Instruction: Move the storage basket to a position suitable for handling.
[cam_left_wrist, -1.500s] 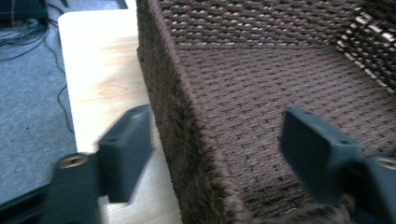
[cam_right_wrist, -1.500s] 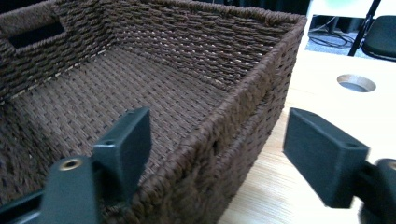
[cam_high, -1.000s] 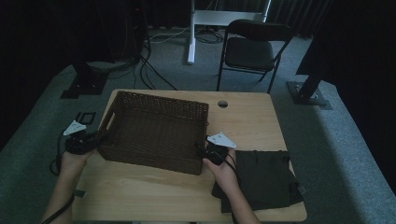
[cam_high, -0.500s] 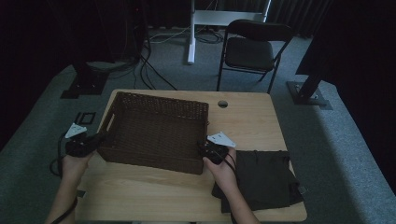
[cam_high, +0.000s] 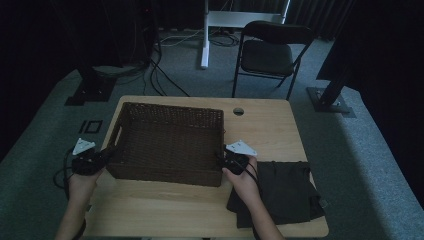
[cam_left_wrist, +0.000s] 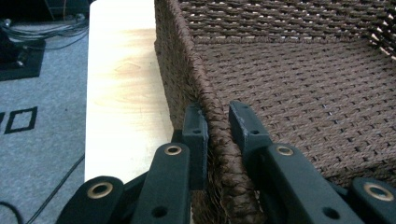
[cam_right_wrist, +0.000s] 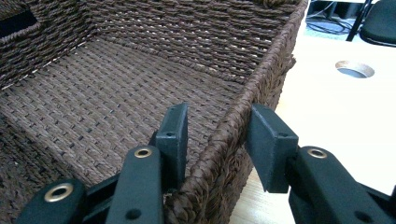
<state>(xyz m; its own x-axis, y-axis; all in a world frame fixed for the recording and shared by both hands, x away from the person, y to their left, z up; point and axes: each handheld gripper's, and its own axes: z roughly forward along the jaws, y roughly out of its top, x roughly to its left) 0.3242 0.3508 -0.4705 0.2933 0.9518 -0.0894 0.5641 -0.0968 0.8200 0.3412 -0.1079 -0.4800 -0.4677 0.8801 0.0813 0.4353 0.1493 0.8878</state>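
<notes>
A dark brown wicker basket (cam_high: 165, 175) stands empty on the wooden table (cam_high: 265, 135). My left gripper (cam_high: 107, 155) is at its left wall. In the left gripper view the jaws (cam_left_wrist: 217, 116) are shut on the braided rim (cam_left_wrist: 219, 140), one pad outside and one inside. My right gripper (cam_high: 220, 159) is at the basket's right wall. Its jaws (cam_right_wrist: 217, 116) have just been closing, and both pads now press on that rim (cam_right_wrist: 224, 135).
A dark folded cloth (cam_high: 285, 192) lies on the table's near right corner, beside my right forearm. A round cable hole (cam_high: 238, 111) sits behind the basket. A black folding chair (cam_high: 270, 55) stands beyond the table's far edge, and cables run across the floor at left.
My left gripper has slid a little along the basket's left side, toward the near edge. The right hand and the basket have stayed in place.
</notes>
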